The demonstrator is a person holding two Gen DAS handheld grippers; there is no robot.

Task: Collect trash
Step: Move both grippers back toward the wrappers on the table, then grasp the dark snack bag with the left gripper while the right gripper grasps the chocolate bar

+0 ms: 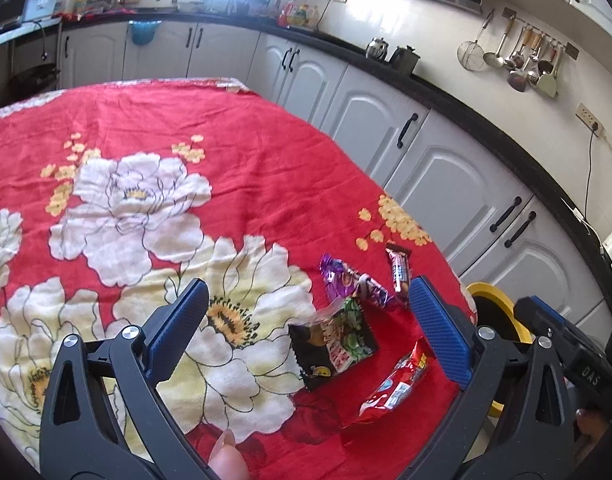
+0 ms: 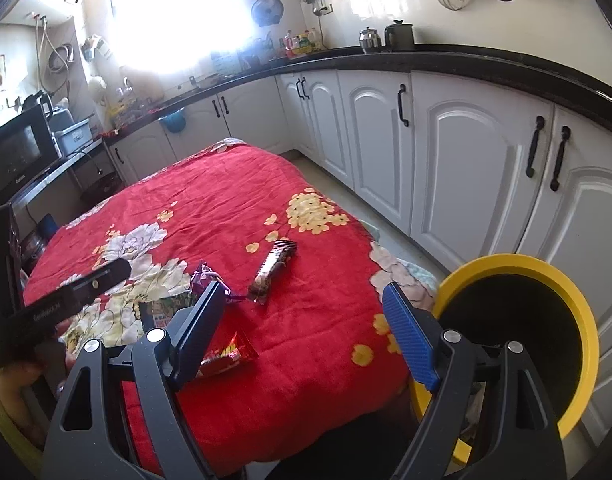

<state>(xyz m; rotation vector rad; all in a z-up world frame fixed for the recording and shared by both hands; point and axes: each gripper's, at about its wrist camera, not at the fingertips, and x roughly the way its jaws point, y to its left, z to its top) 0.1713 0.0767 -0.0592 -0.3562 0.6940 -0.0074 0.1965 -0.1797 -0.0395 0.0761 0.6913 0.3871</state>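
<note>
- Left hand-held gripper spread, nothing between pads
- Right hand-held gripper spread – empty
- Four wrappers on red floral surface: purple, brown bar, black-green, red
- Yellow-rimmed bin just beside surface edge

tablecloth: red, white-yellow flowers | bin: yellow rim, black inside | cabinets: white

Black gripper frames, blue ribbed pads, silver screws.
</note>
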